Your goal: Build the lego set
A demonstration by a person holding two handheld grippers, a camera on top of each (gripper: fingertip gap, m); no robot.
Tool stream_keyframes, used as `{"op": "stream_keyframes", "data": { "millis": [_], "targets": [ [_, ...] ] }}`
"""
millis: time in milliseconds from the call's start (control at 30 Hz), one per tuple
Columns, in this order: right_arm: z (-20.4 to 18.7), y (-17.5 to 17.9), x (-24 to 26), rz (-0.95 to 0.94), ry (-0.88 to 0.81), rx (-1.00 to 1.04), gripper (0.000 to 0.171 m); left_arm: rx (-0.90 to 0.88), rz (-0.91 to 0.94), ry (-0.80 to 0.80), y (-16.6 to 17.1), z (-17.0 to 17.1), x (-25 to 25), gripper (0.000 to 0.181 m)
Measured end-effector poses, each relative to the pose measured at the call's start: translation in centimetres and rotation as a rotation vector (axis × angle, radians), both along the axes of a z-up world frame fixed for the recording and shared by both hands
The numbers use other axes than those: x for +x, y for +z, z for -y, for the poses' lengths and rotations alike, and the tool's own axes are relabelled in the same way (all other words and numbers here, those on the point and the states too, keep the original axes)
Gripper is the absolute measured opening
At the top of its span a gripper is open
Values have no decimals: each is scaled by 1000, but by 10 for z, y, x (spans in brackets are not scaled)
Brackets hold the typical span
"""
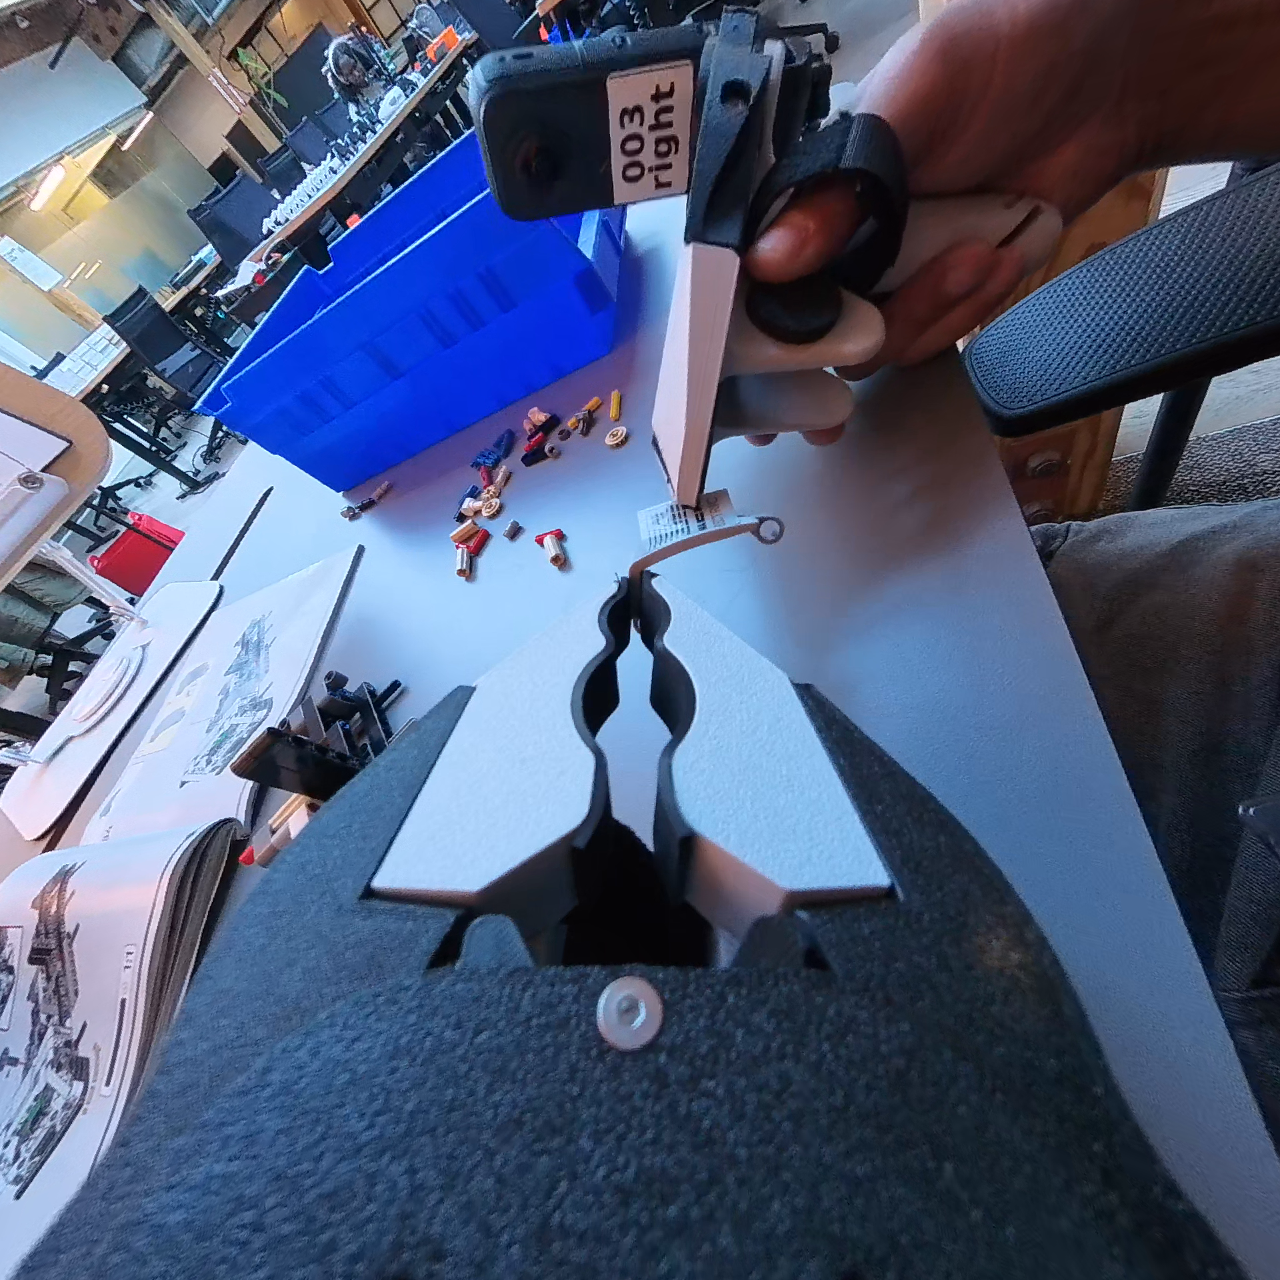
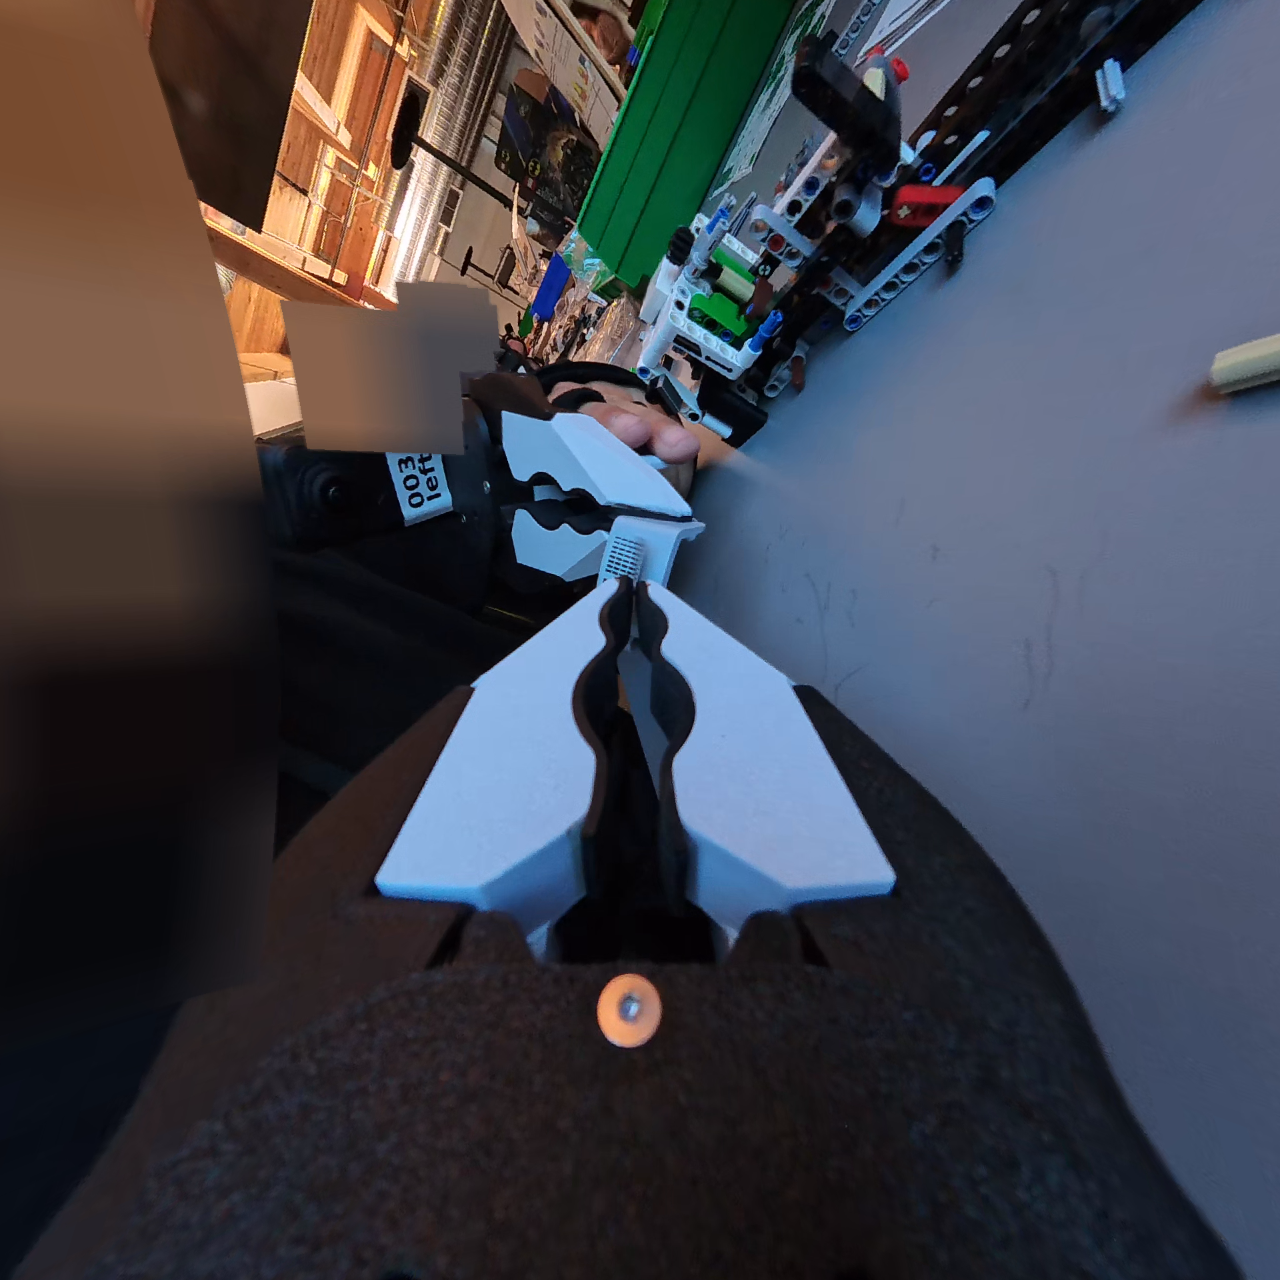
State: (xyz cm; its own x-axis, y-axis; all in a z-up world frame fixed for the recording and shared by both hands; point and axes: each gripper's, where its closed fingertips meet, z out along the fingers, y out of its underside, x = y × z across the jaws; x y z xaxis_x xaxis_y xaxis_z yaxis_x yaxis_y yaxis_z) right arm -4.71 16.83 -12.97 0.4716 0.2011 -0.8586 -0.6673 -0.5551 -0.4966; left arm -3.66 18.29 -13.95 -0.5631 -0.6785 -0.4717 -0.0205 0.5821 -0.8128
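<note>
So the white panel piece (image 1: 692, 547) is pinched from both ends: left gripper (image 1: 634, 589) jaws clamped on its near tip, right gripper (image 1: 686, 495) jaws closed on its stickered end, just above the bench (image 1: 900, 658). Long axis runs gripper to gripper.

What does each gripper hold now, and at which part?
The left gripper pinches one end of a thin white panel piece. The right gripper pinches a small striped sticker by its edge, against that piece.
</note>
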Motion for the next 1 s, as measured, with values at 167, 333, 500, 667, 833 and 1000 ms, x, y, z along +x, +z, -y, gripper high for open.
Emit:
{"op": "stream_keyframes", "data": {
  "millis": [167, 333, 500, 667, 833, 1000],
  "targets": [
    [-1, 0, 1, 34, -14, 11, 0, -5, -4, 3, 0, -1, 0, 0],
    [-2, 0, 1, 98, -31, 28, 0, -9, -7, 5, 0, -1, 0, 0],
    [-2, 1, 2, 123, -41, 42, 0, -15, -7, 7, 1, -2, 1, 0],
    [-2, 0, 2, 138, -41, 41, 0, -11, -3, 7, 1, -2, 1, 0],
    [-3, -1, 3, 158, -54, 35, 3, -17, 0, 7, 2, -2, 0, 0],
    [-1, 1, 10, 142, -70, 38, 22, -27, 10, 11, 5, -3, 0, 0]
  ]
}}
